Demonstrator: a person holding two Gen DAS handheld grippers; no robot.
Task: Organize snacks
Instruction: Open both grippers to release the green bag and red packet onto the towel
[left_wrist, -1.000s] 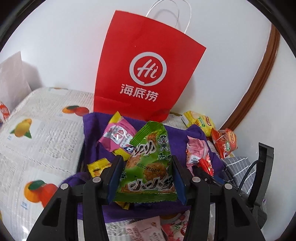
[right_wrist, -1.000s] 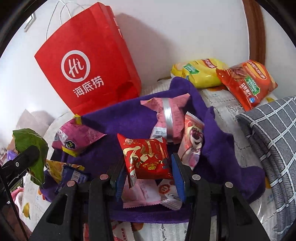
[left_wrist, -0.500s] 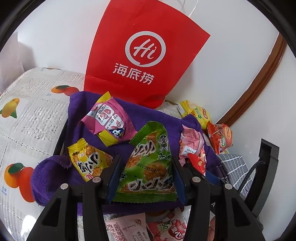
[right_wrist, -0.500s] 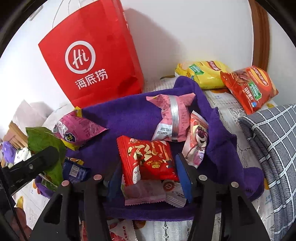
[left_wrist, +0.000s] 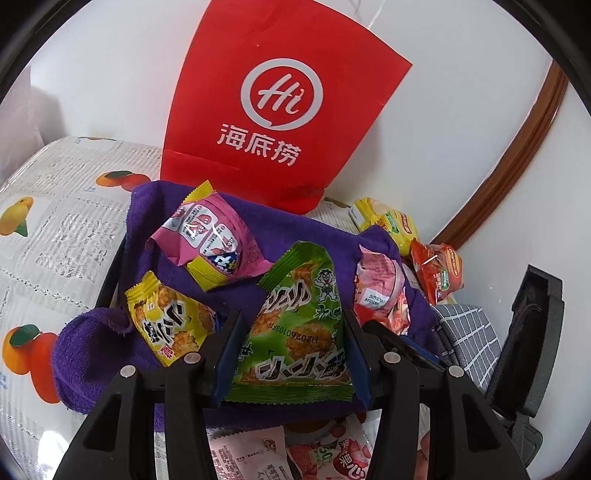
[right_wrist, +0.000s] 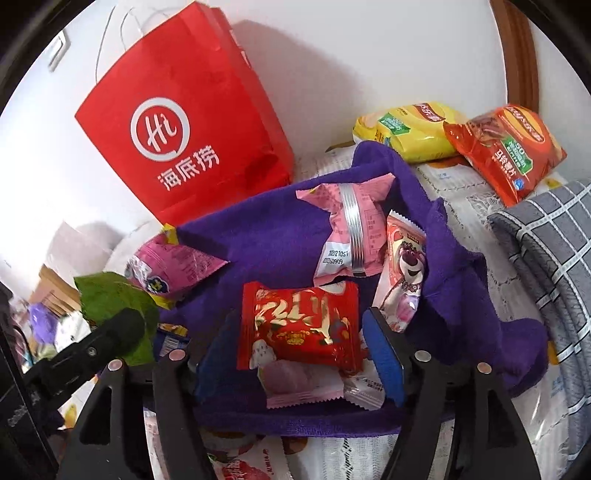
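My left gripper (left_wrist: 291, 354) is shut on a green snack packet (left_wrist: 299, 332) and holds it over the purple cloth-lined basket (left_wrist: 88, 343). In the basket lie a pink-and-yellow packet (left_wrist: 210, 240), a yellow packet (left_wrist: 170, 325) and a pink packet (left_wrist: 376, 288). My right gripper (right_wrist: 299, 350) has its jaws spread, and a red snack packet (right_wrist: 299, 328) lies between them on the purple cloth (right_wrist: 266, 236), resting on a pale pink packet (right_wrist: 303, 384). A pink silver-striped packet (right_wrist: 351, 229) and a bear-print packet (right_wrist: 404, 266) lie behind it.
A red paper bag (left_wrist: 280, 107) stands against the wall behind the basket. A yellow chip bag (right_wrist: 410, 129) and an orange chip bag (right_wrist: 509, 147) lie at the back right. A grey checked cloth (right_wrist: 546, 258) is on the right. Loose packets (left_wrist: 325, 454) lie on the fruit-print tablecloth (left_wrist: 48, 229).
My right gripper has opened and let the red packet down onto the cloth. My left gripper has moved closer over the basket, still holding the green packet.
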